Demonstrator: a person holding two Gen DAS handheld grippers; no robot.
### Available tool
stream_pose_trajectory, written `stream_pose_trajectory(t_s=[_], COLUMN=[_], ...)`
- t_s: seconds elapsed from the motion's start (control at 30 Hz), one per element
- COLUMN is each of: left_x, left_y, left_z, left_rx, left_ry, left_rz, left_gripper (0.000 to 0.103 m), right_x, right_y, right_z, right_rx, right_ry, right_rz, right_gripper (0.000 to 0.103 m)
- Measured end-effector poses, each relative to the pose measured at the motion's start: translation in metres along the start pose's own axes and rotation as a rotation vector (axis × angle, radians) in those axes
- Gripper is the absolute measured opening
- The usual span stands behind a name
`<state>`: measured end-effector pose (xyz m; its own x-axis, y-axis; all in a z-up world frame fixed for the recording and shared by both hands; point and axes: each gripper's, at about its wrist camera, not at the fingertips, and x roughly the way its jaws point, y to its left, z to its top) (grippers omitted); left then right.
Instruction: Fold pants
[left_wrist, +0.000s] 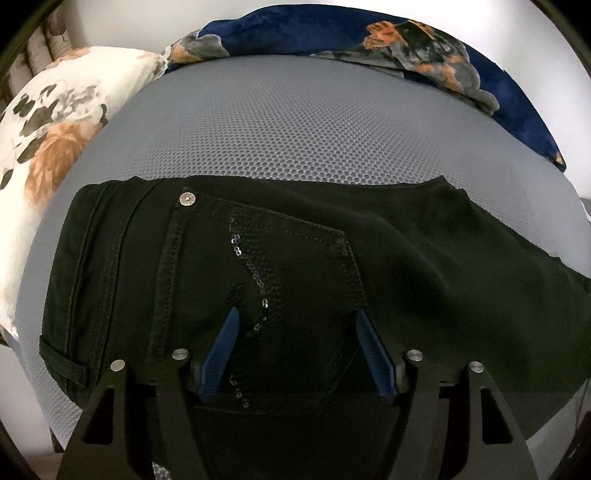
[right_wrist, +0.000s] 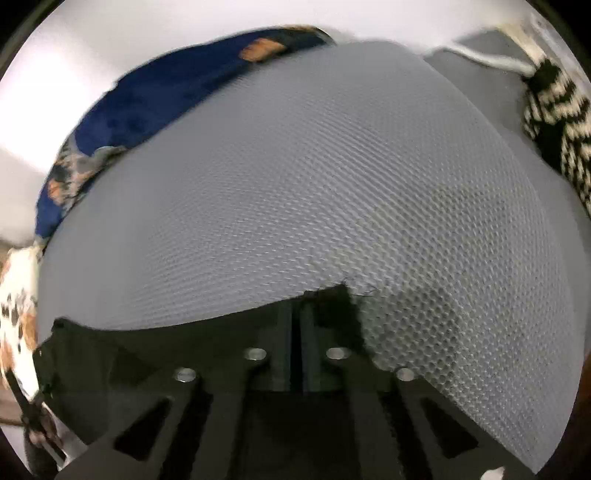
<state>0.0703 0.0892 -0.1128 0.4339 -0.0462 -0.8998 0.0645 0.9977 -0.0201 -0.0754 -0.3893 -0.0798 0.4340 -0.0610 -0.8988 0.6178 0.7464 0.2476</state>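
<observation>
My black denim pants (left_wrist: 258, 266) lie flat on the grey honeycomb-mesh mat (left_wrist: 295, 122). My left gripper (left_wrist: 295, 317) hovers spread over the sequinned pocket; my right gripper (right_wrist: 297, 310) (blurred) pinches their edge.

The pants (left_wrist: 258, 266) lie on the mesh mat (left_wrist: 295, 129), right beneath the left gripper (left_wrist: 295, 317). A blanket (left_wrist: 443, 55) lies beyond the mat, a pillow (left_wrist: 55, 129) to its left.

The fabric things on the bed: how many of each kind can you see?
Black pants: 1
White flowery pillow: 1
Blue flowery blanket: 1
Black-and-white knitted thing: 1
Grey mesh mat: 1
Total: 5
</observation>
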Motion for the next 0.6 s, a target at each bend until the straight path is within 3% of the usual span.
stream_pose_trajectory(t_s=[0.17,0.27,0.4,0.47,0.53,0.6], left_x=[-0.015,-0.021,-0.012,-0.002,0.005,0.006], left_y=[0.003,0.008,0.015,0.022,0.026,0.021], left_z=[0.003,0.008,0.015,0.019,0.023,0.027], left_rx=[-0.054,-0.086,-0.102,-0.106,-0.118,-0.073], left_ry=[-0.074,-0.123,-0.125,-0.099,-0.091,-0.101], left_rz=[-0.001,-0.02,0.001,0.012,0.001,0.037], left_gripper=[0.067,0.067,0.067,0.067,0.067,0.067], right_x=[-0.039,-0.042,-0.017,0.001,0.01,0.003], right_y=[0.012,0.009,0.006,0.001,-0.004,-0.005], right_z=[-0.013,-0.015,-0.008,-0.006,-0.006,-0.004], right_rx=[-0.05,-0.026,0.033,0.041,0.062,0.086], right_ry=[-0.206,-0.267,-0.245,-0.192,-0.155,-0.149], right_rz=[-0.093,-0.134,-0.174,-0.189,-0.23,-0.224], right_gripper=[0.002,0.001,0.001,0.001,0.008,0.015])
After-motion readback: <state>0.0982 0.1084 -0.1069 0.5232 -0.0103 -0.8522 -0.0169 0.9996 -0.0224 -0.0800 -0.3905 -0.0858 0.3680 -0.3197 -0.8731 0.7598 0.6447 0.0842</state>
